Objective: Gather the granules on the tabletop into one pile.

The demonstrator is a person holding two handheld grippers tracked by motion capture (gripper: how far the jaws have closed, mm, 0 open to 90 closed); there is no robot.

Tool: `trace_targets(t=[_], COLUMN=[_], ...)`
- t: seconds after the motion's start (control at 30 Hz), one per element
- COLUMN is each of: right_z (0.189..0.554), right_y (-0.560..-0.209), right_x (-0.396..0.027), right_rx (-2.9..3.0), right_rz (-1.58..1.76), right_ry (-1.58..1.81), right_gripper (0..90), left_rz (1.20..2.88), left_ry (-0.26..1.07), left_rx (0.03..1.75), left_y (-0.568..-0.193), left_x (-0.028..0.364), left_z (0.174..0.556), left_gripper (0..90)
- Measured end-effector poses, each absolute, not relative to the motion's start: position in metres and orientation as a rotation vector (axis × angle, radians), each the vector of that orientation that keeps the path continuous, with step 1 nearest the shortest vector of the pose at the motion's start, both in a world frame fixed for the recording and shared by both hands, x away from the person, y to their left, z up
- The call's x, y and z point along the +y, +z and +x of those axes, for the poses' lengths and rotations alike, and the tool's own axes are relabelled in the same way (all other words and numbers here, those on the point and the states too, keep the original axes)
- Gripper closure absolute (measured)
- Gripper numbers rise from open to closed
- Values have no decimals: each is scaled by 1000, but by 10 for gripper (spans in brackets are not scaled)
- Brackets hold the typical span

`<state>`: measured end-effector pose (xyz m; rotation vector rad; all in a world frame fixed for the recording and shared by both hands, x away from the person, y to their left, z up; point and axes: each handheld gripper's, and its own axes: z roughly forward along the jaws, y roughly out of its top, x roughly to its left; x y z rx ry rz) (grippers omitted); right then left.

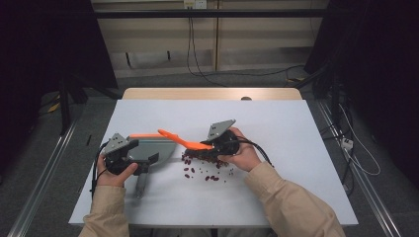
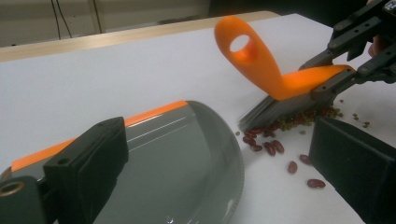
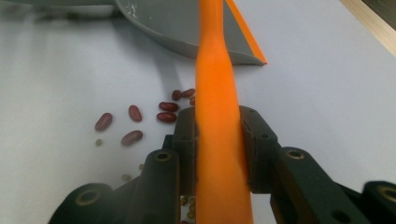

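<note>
A grey dustpan (image 1: 157, 148) with an orange edge lies on the white table (image 1: 276, 128), and my left gripper (image 1: 143, 153) is shut on it, one jaw on each side. In the left gripper view the dustpan (image 2: 187, 163) lies between the jaws of my left gripper (image 2: 217, 140). My right gripper (image 1: 201, 149) is shut on an orange hand brush (image 1: 183, 139), whose grey bristles (image 2: 275, 109) rest on the table among red kidney beans (image 2: 266, 145) and small green beans (image 2: 306, 116), just right of the pan. In the right gripper view the brush handle (image 3: 217, 116) runs between the pads of my right gripper (image 3: 217, 140).
More red beans (image 1: 203, 174) lie scattered in front of the brush toward the person, and several (image 3: 133, 119) sit left of the handle in the right gripper view. The dustpan's handle (image 1: 141, 185) points at the near edge. Cables trail from both grippers.
</note>
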<state>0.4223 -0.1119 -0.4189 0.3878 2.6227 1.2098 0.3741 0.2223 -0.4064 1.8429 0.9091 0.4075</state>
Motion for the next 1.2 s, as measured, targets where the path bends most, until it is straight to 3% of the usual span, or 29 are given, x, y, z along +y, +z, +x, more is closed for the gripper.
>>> trace_targets(t=[0.47, 0.77, 1.2], right_z=[428, 424, 390], right_y=[-404, -424, -427], right_x=[-146, -191, -177], right_rx=[2474, 2412, 2354], right_rz=[540, 714, 782], right_ry=[1278, 1199, 1202], right_gripper=[713, 713, 712], left_rz=[1854, 1859, 1868], left_ry=[402, 405, 408], left_rx=[902, 901, 893], left_y=[-407, -408, -408], left_x=[220, 219, 217], left_z=[374, 374, 374], left_gripper=[46, 46, 46])
